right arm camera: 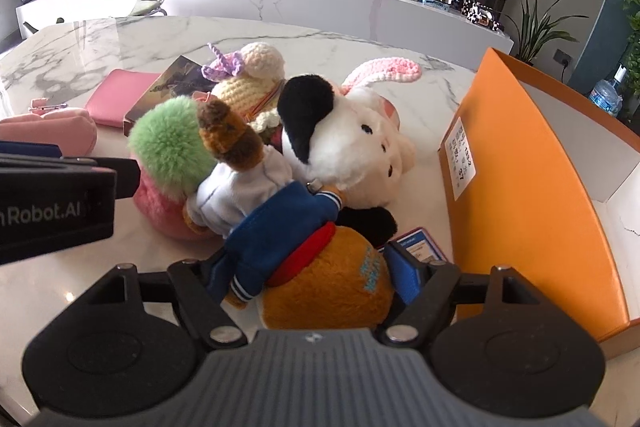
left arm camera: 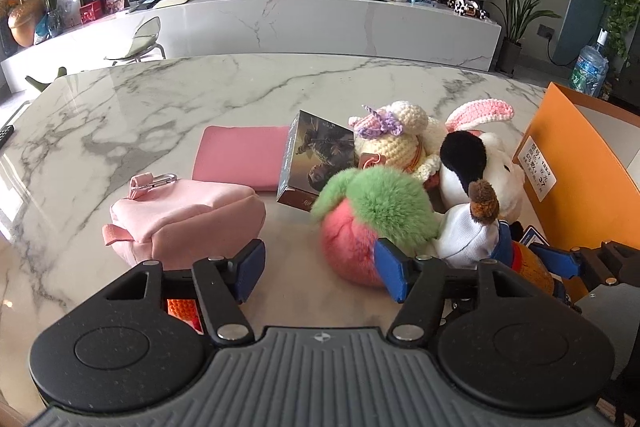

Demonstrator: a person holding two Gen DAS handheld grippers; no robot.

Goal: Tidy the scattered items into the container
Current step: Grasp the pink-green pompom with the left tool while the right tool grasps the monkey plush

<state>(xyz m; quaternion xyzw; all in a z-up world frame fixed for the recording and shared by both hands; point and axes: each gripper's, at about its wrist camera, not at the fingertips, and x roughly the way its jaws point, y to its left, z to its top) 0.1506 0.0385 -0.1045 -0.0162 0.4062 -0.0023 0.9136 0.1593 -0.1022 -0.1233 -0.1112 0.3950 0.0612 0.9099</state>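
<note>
My right gripper (right arm camera: 308, 273) straddles the bear doll (right arm camera: 320, 279), fingers at its sides (true clamp: cannot tell), left gripper (left arm camera: 320, 267) spread and empty, while plush toys (right arm camera: 344, 139), pouches and box crowd the table (left arm camera: 160, 99) beside the orange container (right arm camera: 532, 187).

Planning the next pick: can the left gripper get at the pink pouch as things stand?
Probably yes. The left gripper is open and empty, and the pink pouch lies just ahead to its left with nothing between.
</note>
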